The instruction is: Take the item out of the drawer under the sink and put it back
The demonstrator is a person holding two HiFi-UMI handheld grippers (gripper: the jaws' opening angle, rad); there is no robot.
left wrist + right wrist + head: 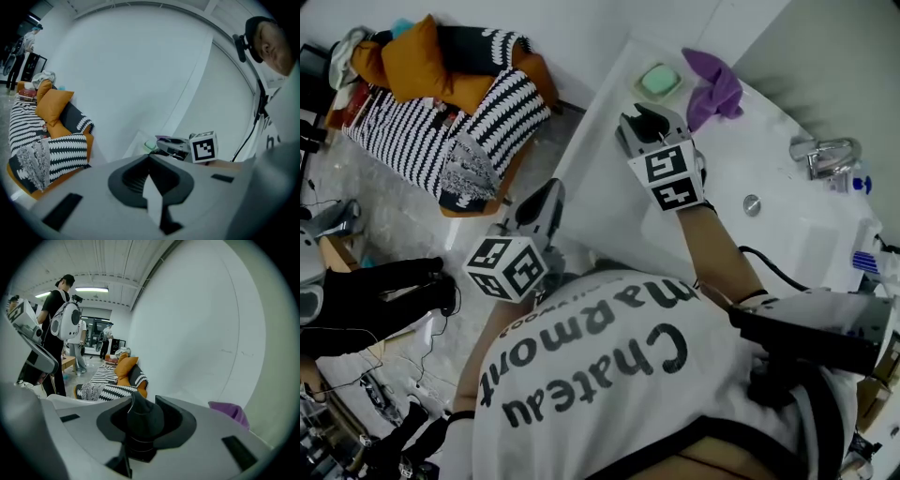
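My right gripper [649,117] hovers over the left end of the white sink counter [741,159], marker cube toward me. In the right gripper view a dark, rounded item [140,416] with a ribbed base fills the gap between its jaws, which look shut on it. My left gripper [551,187] hangs lower, left of the counter and in front of my chest; its jaws look closed with nothing in them. From the left gripper view the right gripper [174,145] shows ahead beside its marker cube. The drawer under the sink is hidden by my torso.
A green soap dish [658,81] and a purple cloth [712,89] lie at the counter's far end, a chrome tap [823,155] at the right. A sofa with a striped blanket [459,117] and orange cushions stands to the left. People stand farther off [58,333].
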